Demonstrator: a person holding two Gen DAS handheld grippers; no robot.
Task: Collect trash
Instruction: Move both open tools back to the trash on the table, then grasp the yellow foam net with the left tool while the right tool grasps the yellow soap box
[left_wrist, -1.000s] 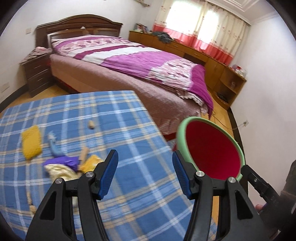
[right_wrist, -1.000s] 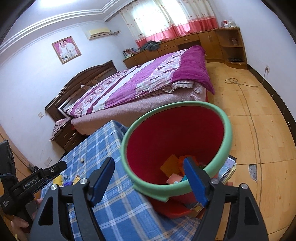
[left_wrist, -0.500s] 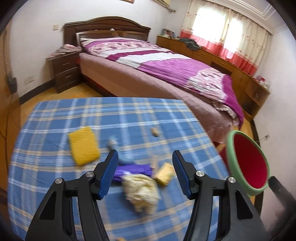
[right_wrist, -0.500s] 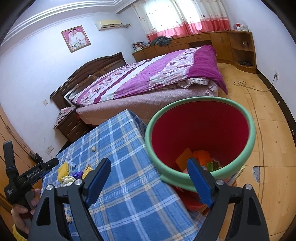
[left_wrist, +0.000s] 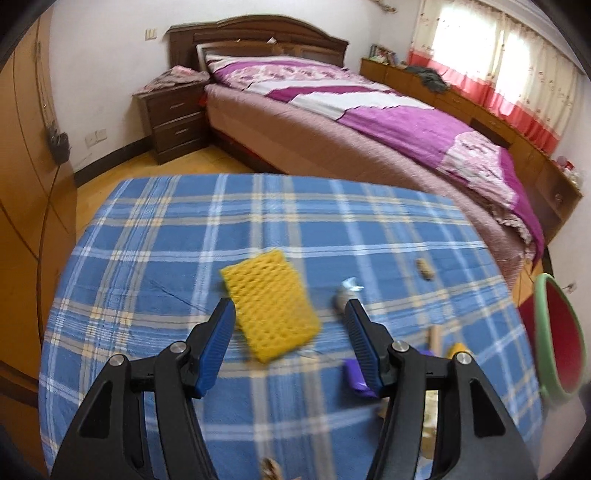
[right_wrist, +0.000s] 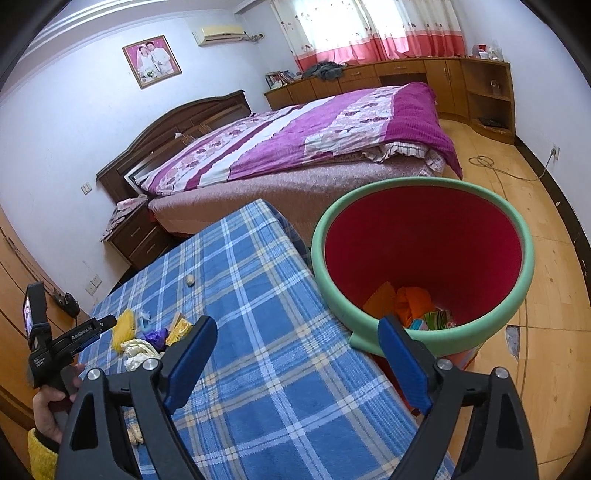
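A yellow foam net (left_wrist: 271, 301) lies on the blue plaid table (left_wrist: 166, 229), just ahead of my open, empty left gripper (left_wrist: 290, 314). To its right lie a grey-blue scrap (left_wrist: 347, 290), a purple wrapper (left_wrist: 352, 378), a yellow packet (left_wrist: 458, 349) and a peanut shell (left_wrist: 424, 267). The right wrist view shows the same pile (right_wrist: 147, 338) and the left gripper (right_wrist: 88, 330) over it. My right gripper (right_wrist: 295, 345) is open and empty, between the table edge and the red bin with a green rim (right_wrist: 424, 266), which holds trash.
A bed with a purple quilt (left_wrist: 388, 122) stands beyond the table, with a nightstand (left_wrist: 173, 114) at its left. Wooden floor (right_wrist: 554, 295) surrounds the bin. A wardrobe (left_wrist: 22, 184) stands left of the table. More scraps lie at the table's near edge (left_wrist: 269, 469).
My left gripper has swung left from the bin across the table and now faces the yellow foam net. My right gripper has drawn back a little from the bin.
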